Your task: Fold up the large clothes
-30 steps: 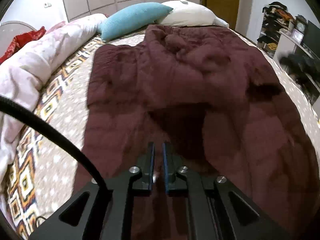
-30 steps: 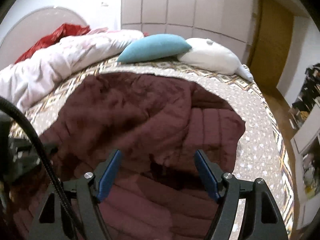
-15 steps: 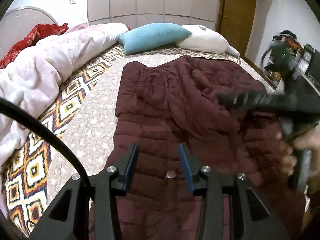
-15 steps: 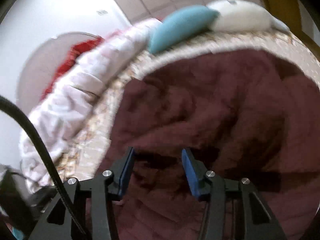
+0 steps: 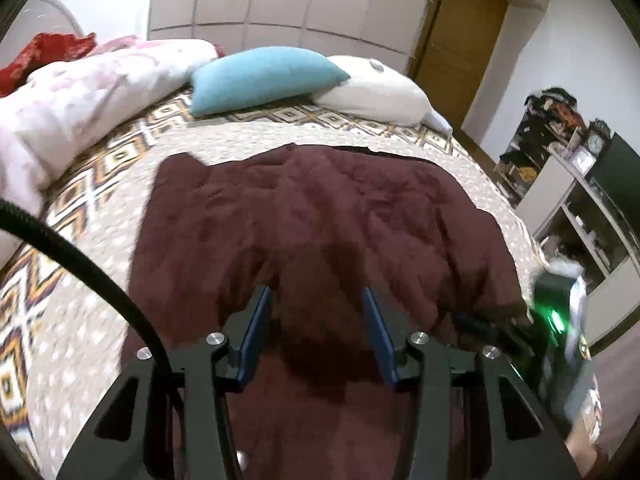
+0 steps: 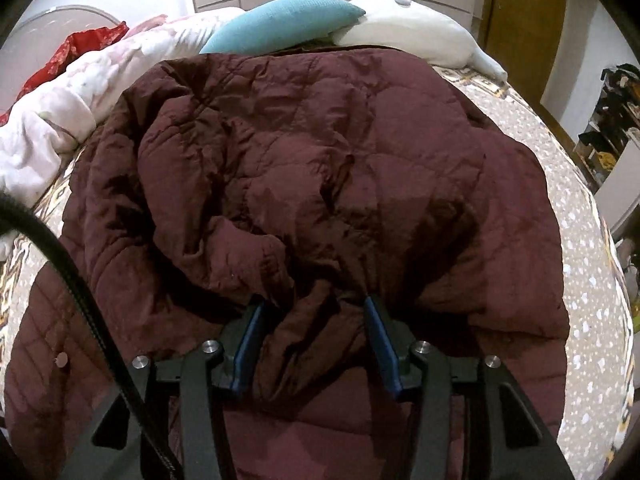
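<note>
Left claw hangs parted over the near part of the maroon quilted jacket, its jaws having just been opening, nothing between the pads. Right claw has a bunched fold of the jacket between its blue pads, gripping it. The jacket lies spread across the patterned bed. Farther back: a blue pillow, a white pillow and a pale duvet.
</note>
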